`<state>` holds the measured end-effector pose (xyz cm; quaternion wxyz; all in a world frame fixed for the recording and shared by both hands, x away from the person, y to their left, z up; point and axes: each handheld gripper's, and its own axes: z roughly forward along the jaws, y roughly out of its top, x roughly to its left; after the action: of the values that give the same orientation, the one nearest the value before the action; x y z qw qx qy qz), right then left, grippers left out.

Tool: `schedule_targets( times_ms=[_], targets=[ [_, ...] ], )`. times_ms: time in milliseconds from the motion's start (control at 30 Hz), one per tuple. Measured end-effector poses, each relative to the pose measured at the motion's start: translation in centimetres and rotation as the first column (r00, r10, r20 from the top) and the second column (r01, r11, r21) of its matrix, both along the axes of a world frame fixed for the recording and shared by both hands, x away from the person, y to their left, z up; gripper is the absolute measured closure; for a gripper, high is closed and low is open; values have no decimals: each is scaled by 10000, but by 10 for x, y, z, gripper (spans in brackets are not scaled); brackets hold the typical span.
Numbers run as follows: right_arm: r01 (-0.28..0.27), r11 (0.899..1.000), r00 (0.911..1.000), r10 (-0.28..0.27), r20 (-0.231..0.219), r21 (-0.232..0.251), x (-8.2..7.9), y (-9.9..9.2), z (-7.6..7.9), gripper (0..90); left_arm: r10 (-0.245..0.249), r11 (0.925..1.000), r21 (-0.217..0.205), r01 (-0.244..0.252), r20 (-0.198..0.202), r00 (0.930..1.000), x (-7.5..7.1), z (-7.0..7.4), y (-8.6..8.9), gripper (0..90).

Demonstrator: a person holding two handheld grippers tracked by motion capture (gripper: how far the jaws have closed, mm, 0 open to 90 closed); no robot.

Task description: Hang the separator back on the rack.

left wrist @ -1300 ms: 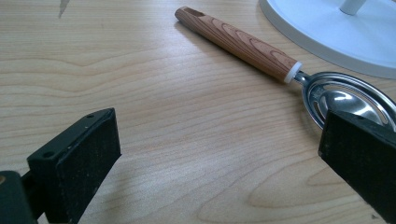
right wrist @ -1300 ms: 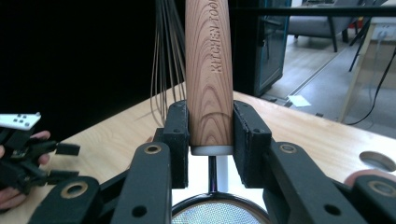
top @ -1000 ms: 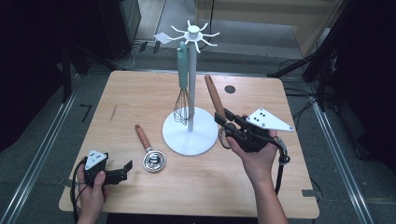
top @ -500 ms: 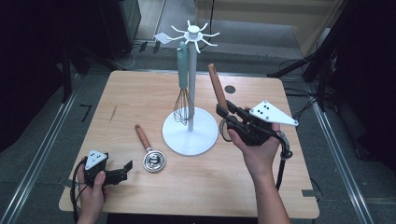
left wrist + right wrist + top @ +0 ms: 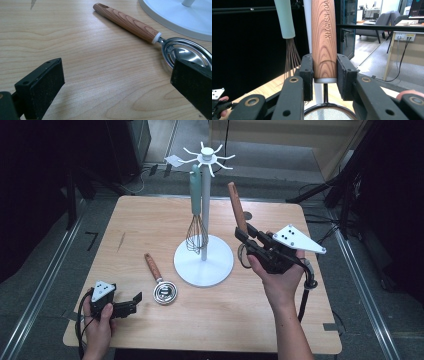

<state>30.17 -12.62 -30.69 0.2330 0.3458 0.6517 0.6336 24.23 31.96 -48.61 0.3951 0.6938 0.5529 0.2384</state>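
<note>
The wooden-handled strainer (image 5: 324,37) is clamped upright between the right gripper (image 5: 324,72) fingers, just right of the white stand (image 5: 204,265). The left gripper (image 5: 117,85) fingers are spread wide over the table (image 5: 87,62), gripping nothing, beside a slotted spoon (image 5: 140,27).

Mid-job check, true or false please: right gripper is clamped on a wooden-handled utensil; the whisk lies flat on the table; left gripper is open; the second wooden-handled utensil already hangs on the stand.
1. The right gripper is clamped on a wooden-handled utensil. True.
2. The whisk lies flat on the table. False: it hangs from the white stand.
3. The left gripper is open. True.
4. The second wooden-handled utensil hangs on the stand. False: it lies on the table.
</note>
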Motion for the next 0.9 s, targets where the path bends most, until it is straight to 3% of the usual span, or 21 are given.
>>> schedule_targets(
  times_ms=[900],
  targets=[
    [191, 9996, 9990, -200, 403, 225, -1, -3, 17, 714, 2, 10000, 41, -2, -16, 10000, 0, 0, 0, 0]
  ],
)
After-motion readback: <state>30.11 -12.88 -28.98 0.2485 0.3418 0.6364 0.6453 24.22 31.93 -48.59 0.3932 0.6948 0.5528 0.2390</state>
